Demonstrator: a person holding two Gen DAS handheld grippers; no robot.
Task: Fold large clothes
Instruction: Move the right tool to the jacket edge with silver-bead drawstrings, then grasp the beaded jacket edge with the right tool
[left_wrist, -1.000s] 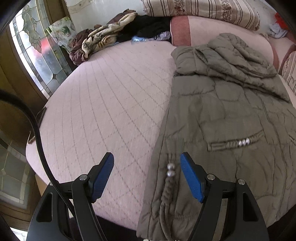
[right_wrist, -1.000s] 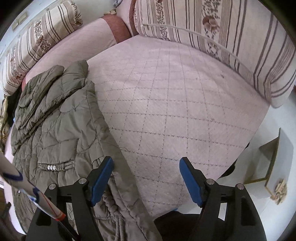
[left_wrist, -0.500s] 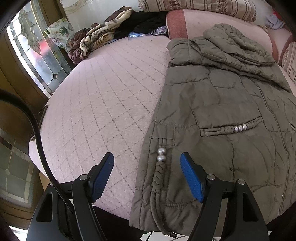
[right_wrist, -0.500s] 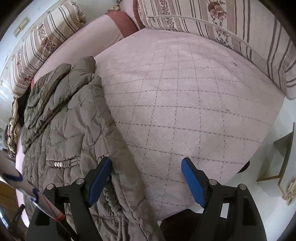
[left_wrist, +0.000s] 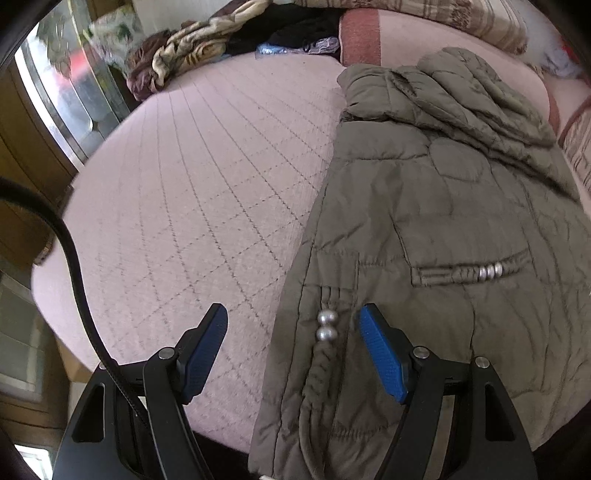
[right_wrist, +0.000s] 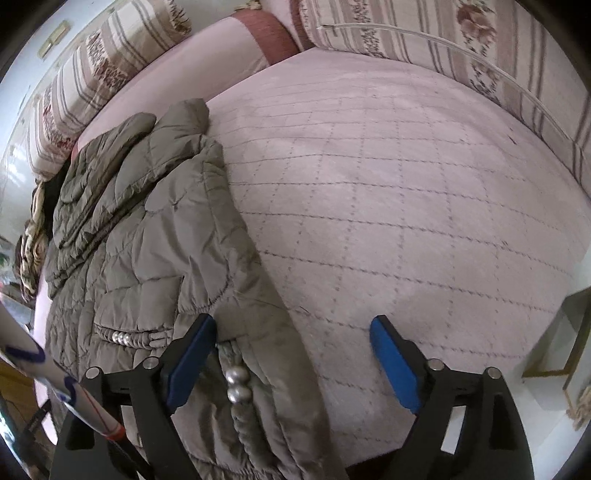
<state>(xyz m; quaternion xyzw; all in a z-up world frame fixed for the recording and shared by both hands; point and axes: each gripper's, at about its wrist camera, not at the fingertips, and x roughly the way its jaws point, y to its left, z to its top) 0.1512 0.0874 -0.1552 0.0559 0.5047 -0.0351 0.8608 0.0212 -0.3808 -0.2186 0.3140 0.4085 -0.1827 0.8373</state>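
Note:
An olive quilted jacket (left_wrist: 443, 221) lies flat on a pink quilted bed (left_wrist: 207, 192), hood toward the far side. It also shows in the right wrist view (right_wrist: 155, 236). My left gripper (left_wrist: 293, 332) is open over the jacket's near left hem edge, with the braided cord and two silver beads (left_wrist: 327, 325) between the jaws. My right gripper (right_wrist: 291, 343) is open over the jacket's near right edge, its left jaw above the fabric and its right jaw above bare bed (right_wrist: 406, 206). Neither gripper holds anything.
A pile of other clothes (left_wrist: 192, 55) lies at the bed's far left by a glass door (left_wrist: 66, 96). Striped cushions (right_wrist: 480, 48) line the far and right sides. A black cable (left_wrist: 74, 266) hangs left. A small stand (right_wrist: 569, 332) is beside the bed.
Both grippers have shifted slightly over the jacket's near hem, the left back toward the edge, the right further over the fabric. Both stay open. The jacket has not moved.

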